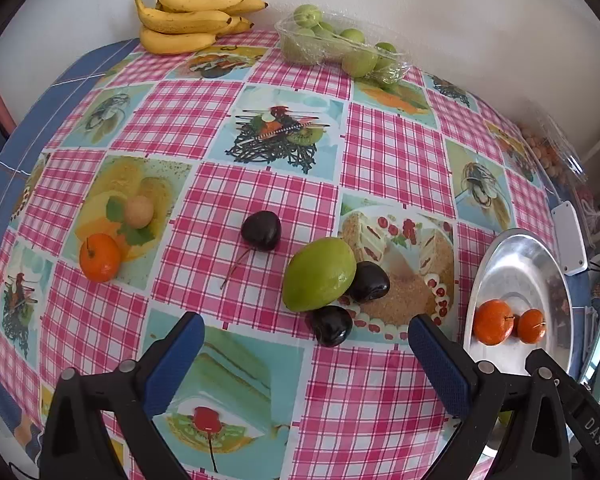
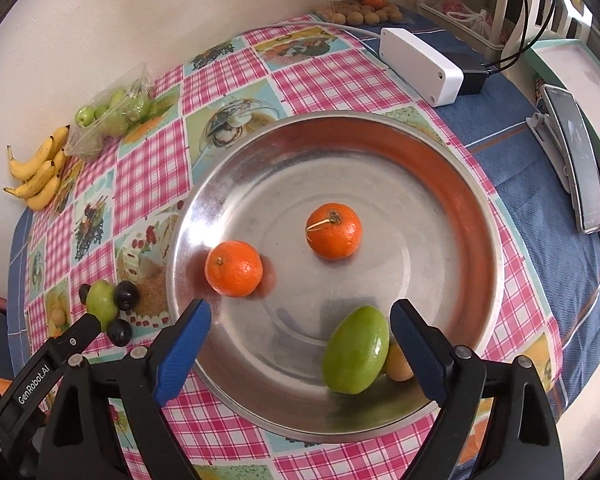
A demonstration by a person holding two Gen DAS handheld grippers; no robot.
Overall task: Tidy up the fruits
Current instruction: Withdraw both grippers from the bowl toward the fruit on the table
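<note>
In the left wrist view my left gripper (image 1: pixel 306 324) hangs open over the checked tablecloth. Just ahead of it lie a green fruit (image 1: pixel 319 274) and three dark cherries (image 1: pixel 331 330), (image 1: pixel 369 282), (image 1: pixel 261 230). A small orange (image 1: pixel 100 257) and a round tan fruit (image 1: pixel 139 211) lie further left. My right gripper (image 2: pixel 300 312) is open above the metal plate (image 2: pixel 380 128). Another green fruit (image 2: pixel 356 350) lies loose in the plate by the right finger, with a small tan fruit (image 2: pixel 398 362) beside it. Two oranges (image 2: pixel 234 268), (image 2: pixel 334 231) also rest in the plate.
Bananas (image 1: pixel 188 16) and a plastic pack of green fruits (image 1: pixel 340 44) sit by the wall. A white box (image 2: pixel 420 66), a phone on a stand (image 2: pixel 580 160) and a clear tub of small tan fruits (image 2: pixel 360 12) stand beyond the plate.
</note>
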